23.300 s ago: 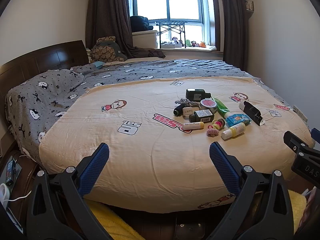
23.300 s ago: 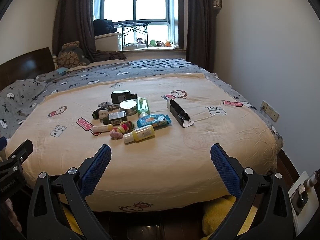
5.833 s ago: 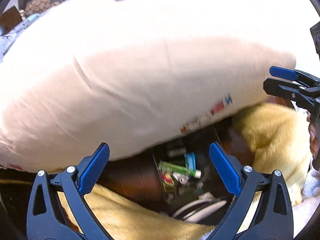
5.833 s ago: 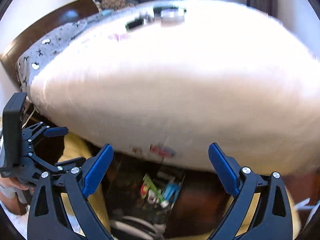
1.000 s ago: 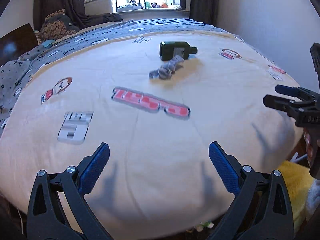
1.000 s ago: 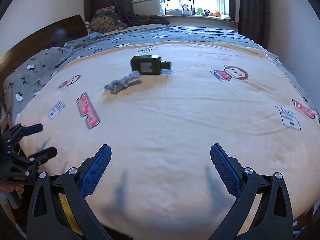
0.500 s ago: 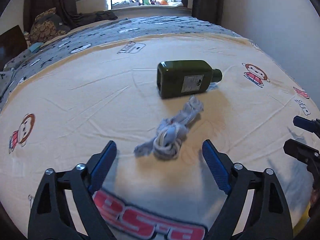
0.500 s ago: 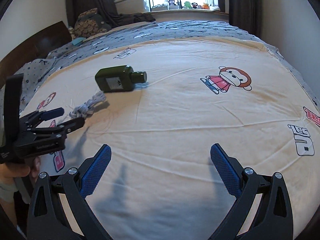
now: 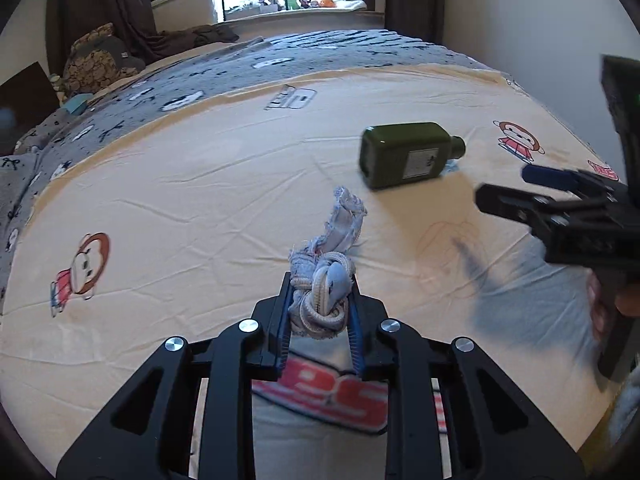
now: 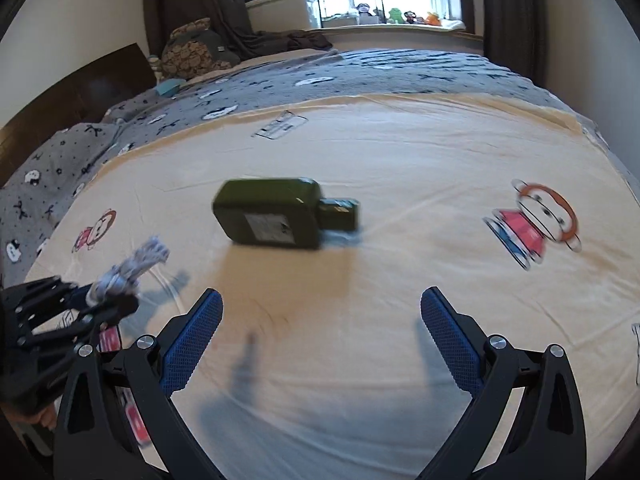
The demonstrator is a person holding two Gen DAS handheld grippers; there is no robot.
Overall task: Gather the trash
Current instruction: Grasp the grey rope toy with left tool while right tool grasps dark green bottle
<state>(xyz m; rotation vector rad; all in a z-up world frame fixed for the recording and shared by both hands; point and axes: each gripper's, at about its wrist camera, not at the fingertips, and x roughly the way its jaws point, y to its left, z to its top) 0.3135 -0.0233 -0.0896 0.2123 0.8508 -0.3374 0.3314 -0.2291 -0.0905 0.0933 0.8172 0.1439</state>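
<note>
My left gripper is shut on a knotted grey-white rag and holds it just above the cream bedsheet. The rag also shows in the right wrist view, in the left gripper at the lower left. A dark green flat bottle lies on its side beyond the rag, to the right. My right gripper is open and empty, with the bottle lying ahead of it, slightly left. It enters the left wrist view from the right.
The bed has a grey patterned blanket at the far side and a dark headboard at the left. A patterned cushion and a windowsill with small toys lie beyond. A wall runs along the right.
My left gripper has moved forward and closed on the rag, lifting it a little. My right gripper has moved closer to the green bottle.
</note>
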